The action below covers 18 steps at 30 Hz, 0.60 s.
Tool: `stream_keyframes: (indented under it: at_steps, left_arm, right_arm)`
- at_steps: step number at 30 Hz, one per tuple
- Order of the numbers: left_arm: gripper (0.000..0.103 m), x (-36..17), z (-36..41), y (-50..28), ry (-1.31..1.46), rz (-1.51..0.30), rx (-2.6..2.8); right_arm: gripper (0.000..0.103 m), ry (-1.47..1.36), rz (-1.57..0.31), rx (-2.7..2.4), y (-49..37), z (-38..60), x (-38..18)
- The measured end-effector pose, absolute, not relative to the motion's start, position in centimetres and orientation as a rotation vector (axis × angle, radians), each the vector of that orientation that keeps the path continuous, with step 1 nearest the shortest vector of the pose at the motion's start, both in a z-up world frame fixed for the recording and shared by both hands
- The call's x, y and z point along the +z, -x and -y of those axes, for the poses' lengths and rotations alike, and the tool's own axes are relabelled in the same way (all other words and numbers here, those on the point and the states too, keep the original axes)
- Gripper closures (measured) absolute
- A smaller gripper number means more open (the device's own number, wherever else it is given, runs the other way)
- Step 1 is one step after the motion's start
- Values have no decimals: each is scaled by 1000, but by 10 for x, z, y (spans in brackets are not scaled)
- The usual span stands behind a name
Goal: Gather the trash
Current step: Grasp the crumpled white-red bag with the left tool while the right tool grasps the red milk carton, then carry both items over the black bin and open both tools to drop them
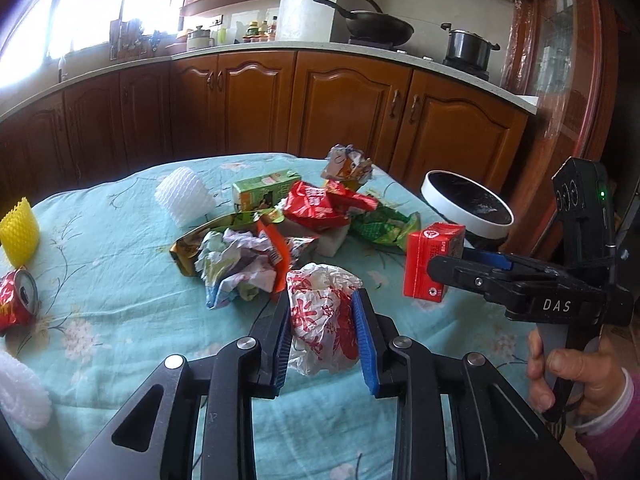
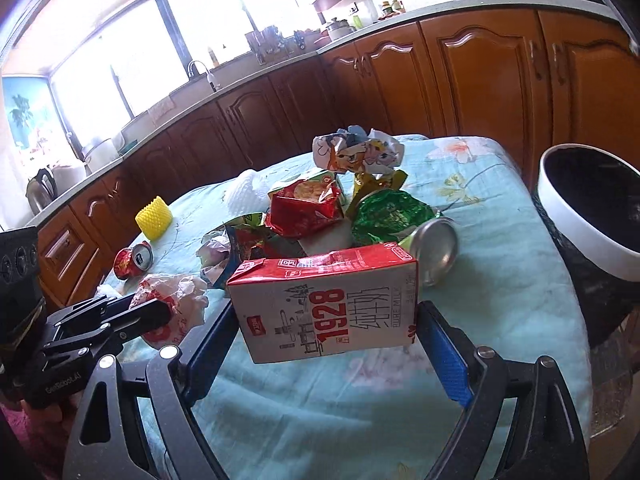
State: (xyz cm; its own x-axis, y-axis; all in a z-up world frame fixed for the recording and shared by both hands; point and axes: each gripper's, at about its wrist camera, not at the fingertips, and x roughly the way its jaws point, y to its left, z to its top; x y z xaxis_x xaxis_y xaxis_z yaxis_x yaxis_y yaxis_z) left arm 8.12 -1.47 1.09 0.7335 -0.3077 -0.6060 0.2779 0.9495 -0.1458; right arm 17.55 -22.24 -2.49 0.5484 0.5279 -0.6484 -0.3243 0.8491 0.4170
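Note:
A crumpled white plastic bag with red print lies at the near edge of the light blue floral tablecloth. My left gripper is shut on it, its blue pads pressing both sides. A red and white milk carton sits crosswise between the pads of my right gripper, which is shut on its two ends. It seems to hang just above the cloth. In the left wrist view the same carton shows at the right, with a hand around the right gripper's handle.
A white-rimmed bin with a black liner stands off the table's right edge. Mid-table is a pile of wrappers, crumpled paper and a green carton. A silver can, crushed red can, yellow foam net and white foam net lie around.

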Motion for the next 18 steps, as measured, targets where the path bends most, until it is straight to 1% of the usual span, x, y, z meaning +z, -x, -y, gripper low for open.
stream_keyframes:
  at_steps: [11,18]
  left_arm:
    - [75,21,77,-111,8,-668,-485]
    - [75,14,113,-155,4,-689,-548]
  right_arm:
    - [13,-313,-790,342,-165,302,-10]
    - [13,-344,-771,234,-173,356,-5]
